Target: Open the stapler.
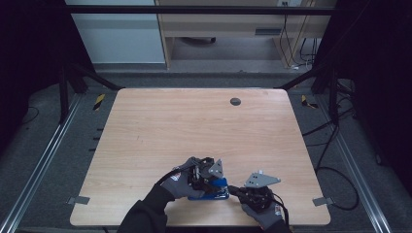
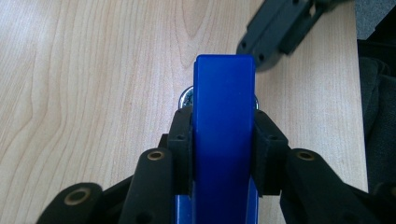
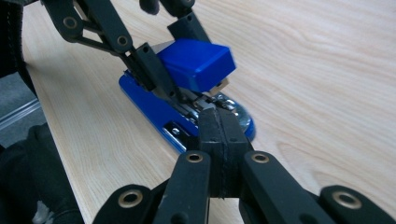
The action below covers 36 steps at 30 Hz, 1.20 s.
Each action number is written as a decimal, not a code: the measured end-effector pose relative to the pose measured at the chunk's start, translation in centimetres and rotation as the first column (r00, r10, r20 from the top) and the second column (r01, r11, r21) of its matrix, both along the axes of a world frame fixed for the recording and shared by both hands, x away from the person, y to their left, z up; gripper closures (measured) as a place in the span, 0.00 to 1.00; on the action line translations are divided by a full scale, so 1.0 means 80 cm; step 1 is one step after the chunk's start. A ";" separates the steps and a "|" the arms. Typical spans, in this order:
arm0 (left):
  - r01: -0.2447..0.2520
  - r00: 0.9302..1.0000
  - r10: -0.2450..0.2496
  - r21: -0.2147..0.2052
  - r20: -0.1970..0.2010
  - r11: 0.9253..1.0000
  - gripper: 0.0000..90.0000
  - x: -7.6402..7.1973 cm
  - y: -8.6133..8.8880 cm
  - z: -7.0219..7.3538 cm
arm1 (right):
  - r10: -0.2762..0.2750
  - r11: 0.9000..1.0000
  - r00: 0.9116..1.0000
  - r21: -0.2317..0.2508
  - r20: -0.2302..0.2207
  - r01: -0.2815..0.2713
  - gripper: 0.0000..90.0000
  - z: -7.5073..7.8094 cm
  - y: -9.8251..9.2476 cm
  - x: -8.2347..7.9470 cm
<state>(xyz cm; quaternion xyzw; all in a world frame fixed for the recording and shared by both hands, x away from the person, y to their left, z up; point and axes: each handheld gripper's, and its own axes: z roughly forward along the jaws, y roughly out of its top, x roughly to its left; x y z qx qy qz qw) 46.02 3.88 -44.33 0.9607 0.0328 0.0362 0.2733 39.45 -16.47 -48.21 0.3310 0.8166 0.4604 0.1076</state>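
A blue stapler (image 1: 216, 193) lies on the wooden table (image 1: 194, 126) near its front edge. My left gripper (image 1: 210, 178) comes in from the left and is shut on the stapler's raised blue top arm (image 2: 224, 93), one pad on each side. In the right gripper view those left fingers (image 3: 152, 65) clamp the blue arm (image 3: 196, 60) above the base (image 3: 149, 105). My right gripper (image 3: 218, 116) is shut with its pads pressed together, the tips against the metal magazine at the stapler's front end. Nothing visible sits between its pads. The right gripper (image 2: 275, 32) also appears beyond the stapler's nose.
A dark round grommet (image 1: 235, 101) sits in the table near its far edge. Metal rails and loose cables (image 1: 335, 174) run along the floor on both sides. The front table edge lies just behind both gloved hands.
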 end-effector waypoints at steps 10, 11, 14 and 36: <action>-0.004 1.000 0.004 -0.011 -0.015 1.000 0.72 0.002 0.004 0.003 | 0.026 1.000 1.000 0.011 0.013 -0.026 1.00 0.003 -0.003 0.000; -0.005 1.000 0.004 -0.011 -0.015 1.000 0.72 0.002 0.003 0.003 | 0.031 0.999 0.999 0.009 0.016 -0.031 1.00 0.003 -0.002 0.000; -0.005 1.000 0.005 -0.008 -0.013 1.000 0.72 0.001 0.004 0.004 | 0.040 0.999 0.999 0.014 0.023 -0.040 1.00 0.004 -0.001 0.002; -0.013 1.000 0.013 -0.011 -0.019 1.000 0.72 0.001 0.004 0.003 | 0.047 0.999 0.999 0.010 0.026 -0.047 1.00 0.003 0.009 0.007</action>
